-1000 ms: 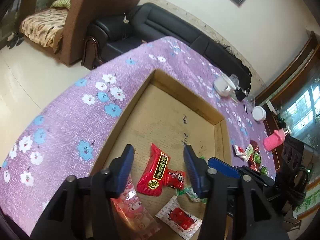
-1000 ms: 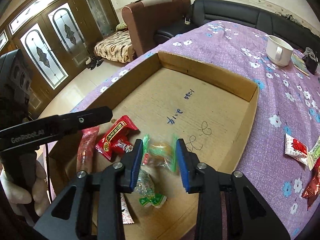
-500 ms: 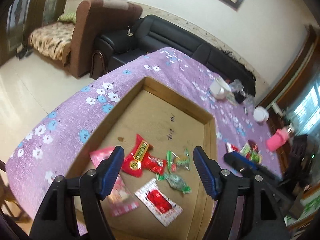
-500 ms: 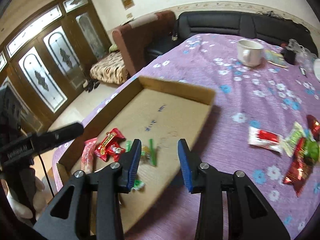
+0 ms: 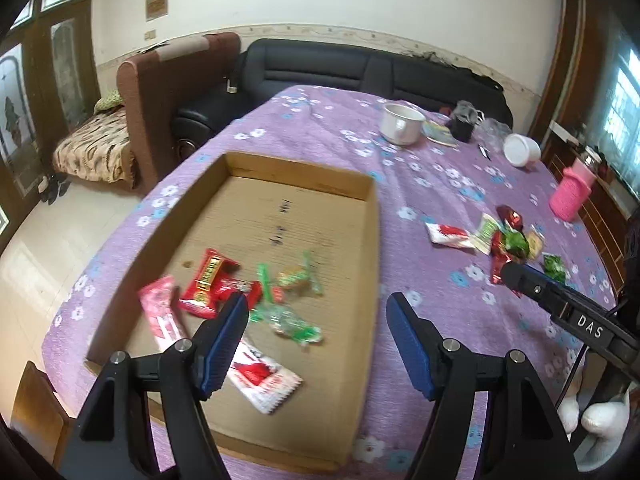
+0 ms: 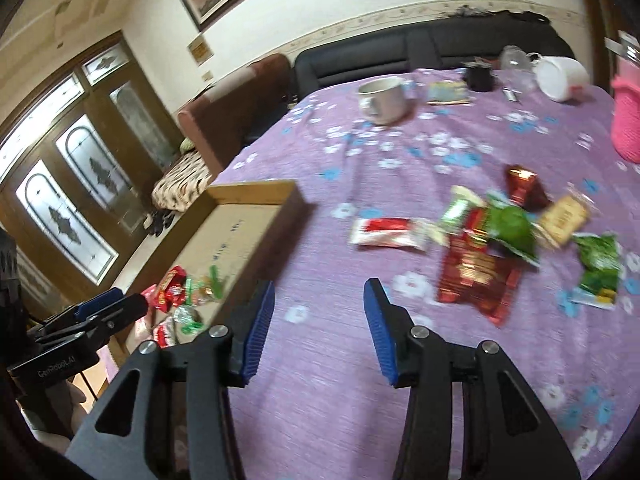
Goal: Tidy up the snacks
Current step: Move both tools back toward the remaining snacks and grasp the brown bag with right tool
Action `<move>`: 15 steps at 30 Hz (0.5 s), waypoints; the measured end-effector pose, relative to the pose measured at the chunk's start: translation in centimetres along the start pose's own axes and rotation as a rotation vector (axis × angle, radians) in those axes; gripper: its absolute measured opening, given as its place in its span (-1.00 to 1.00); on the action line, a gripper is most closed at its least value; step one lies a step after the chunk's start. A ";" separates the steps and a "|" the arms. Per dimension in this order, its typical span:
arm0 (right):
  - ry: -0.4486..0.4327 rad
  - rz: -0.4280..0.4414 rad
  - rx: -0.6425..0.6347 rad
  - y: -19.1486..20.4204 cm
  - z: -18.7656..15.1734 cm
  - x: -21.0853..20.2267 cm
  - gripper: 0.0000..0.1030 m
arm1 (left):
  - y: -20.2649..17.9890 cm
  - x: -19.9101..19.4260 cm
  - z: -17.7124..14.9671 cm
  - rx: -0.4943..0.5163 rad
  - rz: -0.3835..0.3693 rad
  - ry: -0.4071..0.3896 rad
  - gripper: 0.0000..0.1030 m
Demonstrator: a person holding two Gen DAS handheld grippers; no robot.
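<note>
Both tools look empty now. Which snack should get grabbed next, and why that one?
Probably the right tool should reach for the white and red packet. Its jaws are opening with nothing between them, and it hangs over the purple cloth, facing the snack pile outside the cardboard box. That packet lies nearest the box, apart at the pile's edge, so it looks easiest.

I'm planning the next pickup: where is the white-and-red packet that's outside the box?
In the right wrist view the white-and-red packet lies flat on the purple tablecloth, between the cardboard box and the snack pile.
</note>
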State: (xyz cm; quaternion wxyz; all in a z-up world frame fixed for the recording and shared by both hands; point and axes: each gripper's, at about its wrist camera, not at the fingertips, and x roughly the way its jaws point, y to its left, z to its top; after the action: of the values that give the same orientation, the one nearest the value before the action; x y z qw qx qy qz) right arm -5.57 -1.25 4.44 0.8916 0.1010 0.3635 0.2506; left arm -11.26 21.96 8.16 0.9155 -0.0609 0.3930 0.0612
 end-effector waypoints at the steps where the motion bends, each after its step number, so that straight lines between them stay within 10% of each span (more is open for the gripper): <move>1: -0.004 -0.006 0.009 -0.7 -0.1 -0.3 -0.06 | -0.4 0.0 0.0 0.008 0.003 0.002 0.39; 15: -0.061 -0.115 0.136 -9.5 0.0 -3.8 -0.05 | -4.2 0.1 -0.4 0.051 -0.081 0.029 0.38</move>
State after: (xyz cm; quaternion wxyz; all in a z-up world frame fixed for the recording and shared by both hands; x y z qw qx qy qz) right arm -4.31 -11.34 3.29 0.9062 0.1476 0.3577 0.1706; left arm -10.85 17.77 8.09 0.9126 -0.0542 0.4050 0.0130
